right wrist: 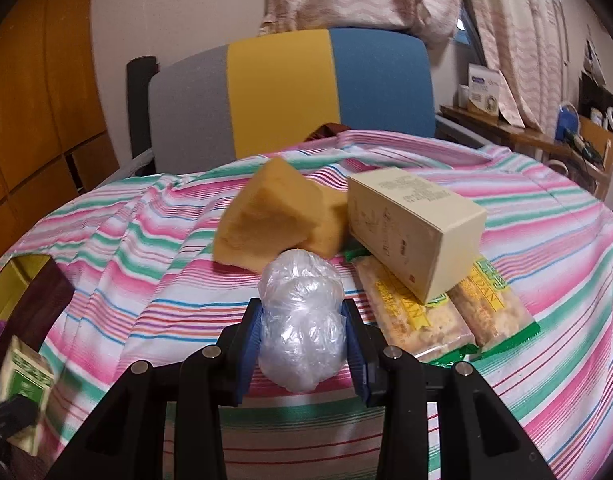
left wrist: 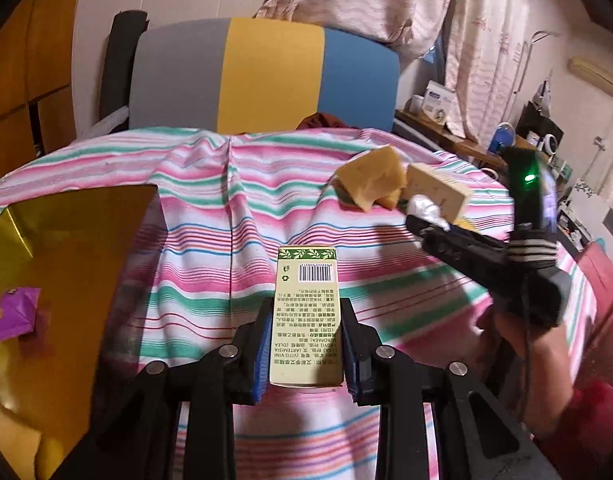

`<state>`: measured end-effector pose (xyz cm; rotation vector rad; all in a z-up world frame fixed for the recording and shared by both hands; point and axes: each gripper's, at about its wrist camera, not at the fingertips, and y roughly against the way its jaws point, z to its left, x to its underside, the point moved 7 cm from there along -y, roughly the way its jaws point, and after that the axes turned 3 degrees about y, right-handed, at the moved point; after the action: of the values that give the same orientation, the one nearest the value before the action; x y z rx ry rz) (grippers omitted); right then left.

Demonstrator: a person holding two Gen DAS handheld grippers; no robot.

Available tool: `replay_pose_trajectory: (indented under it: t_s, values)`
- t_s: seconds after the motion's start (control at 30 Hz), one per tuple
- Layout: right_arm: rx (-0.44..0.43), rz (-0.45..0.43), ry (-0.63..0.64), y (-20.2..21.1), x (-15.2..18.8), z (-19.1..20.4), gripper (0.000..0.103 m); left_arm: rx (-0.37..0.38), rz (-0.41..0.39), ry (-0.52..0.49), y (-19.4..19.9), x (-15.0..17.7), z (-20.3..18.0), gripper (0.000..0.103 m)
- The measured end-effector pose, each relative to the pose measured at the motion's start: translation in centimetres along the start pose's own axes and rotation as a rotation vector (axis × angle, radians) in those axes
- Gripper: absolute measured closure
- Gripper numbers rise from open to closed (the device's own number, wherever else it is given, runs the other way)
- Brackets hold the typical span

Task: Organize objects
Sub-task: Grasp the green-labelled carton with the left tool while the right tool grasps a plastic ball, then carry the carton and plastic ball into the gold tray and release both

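My left gripper (left wrist: pixel 306 312) is shut on a pale green box with a barcode (left wrist: pixel 307 304), held above the striped cloth; the same box shows at the lower left of the right wrist view (right wrist: pixel 24 380). My right gripper (right wrist: pixel 302 312) is shut on a crumpled clear plastic bag (right wrist: pixel 300 320), also seen in the left wrist view (left wrist: pixel 424 206). Ahead of it lie yellow sponges (right wrist: pixel 274 220), a cream box (right wrist: pixel 414 232) and two snack packets (right wrist: pixel 446 312).
A gold box (left wrist: pixel 66 280) holding a purple wrapper (left wrist: pixel 14 312) sits at the left. A grey, yellow and blue chair (left wrist: pixel 266 76) stands behind the cloth-covered table (left wrist: pixel 226 208). A cluttered desk (left wrist: pixel 466 136) is at the right.
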<state>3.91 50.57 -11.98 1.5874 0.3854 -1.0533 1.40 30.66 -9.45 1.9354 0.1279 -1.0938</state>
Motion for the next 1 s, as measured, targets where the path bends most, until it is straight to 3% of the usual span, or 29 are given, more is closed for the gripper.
replay_pose_trajectory:
  t_s: [0.43,0.73,1.0]
  values:
    - [0.019,-0.012,-0.014,2.0,1.1,0.5,0.065,0.0,-0.057,0.061,5.0,-0.3,3.5,0.073]
    - [0.026,-0.001,0.1,3.1,2.1,3.6,0.065,-0.052,-0.092,0.161,7.7,-0.1,8.6,0.073]
    - [-0.007,-0.001,0.131,4.6,2.9,6.3,0.065,-0.12,-0.056,0.241,8.3,0.9,14.0,0.073]
